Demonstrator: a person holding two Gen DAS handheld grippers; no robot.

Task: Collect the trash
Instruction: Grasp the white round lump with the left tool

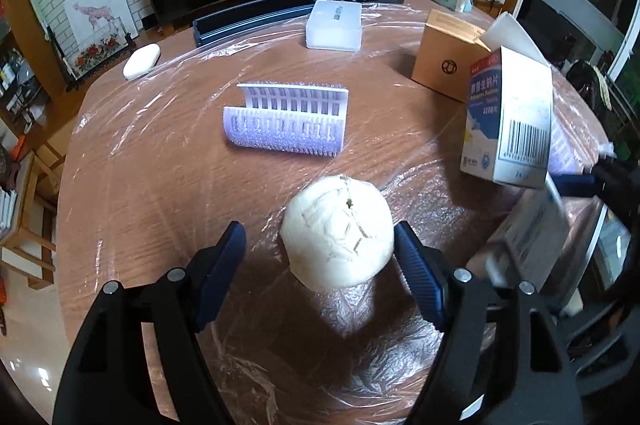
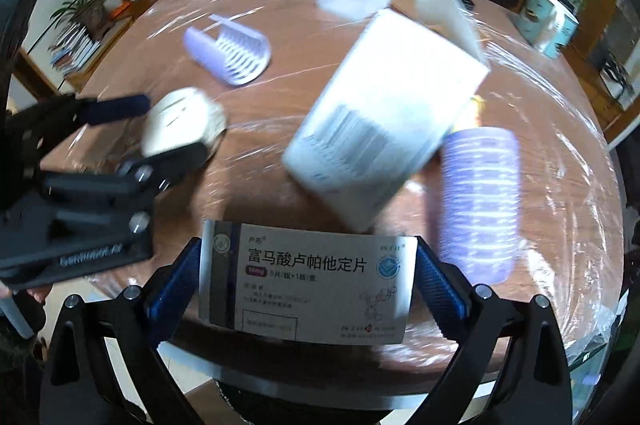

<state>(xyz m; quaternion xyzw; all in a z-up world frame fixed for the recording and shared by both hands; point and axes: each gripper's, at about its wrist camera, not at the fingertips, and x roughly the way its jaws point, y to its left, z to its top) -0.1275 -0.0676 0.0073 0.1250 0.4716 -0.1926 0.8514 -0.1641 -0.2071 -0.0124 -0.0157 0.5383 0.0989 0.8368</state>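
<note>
On the film-covered table [image 1: 160,161], the crumpled white wad [image 1: 338,231] sits low centre between the left gripper [image 1: 320,257]'s half-spread jaws, touching neither, while the right gripper [image 2: 308,281] clamps a flat medicine box [image 2: 308,281] crosswise.

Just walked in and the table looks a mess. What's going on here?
A person is clearing a film-covered table with two handheld grippers. The right gripper is clamped on a flat medicine box. The left gripper stands open around a white bun, not yet squeezing it. Another carton is still there.
</note>
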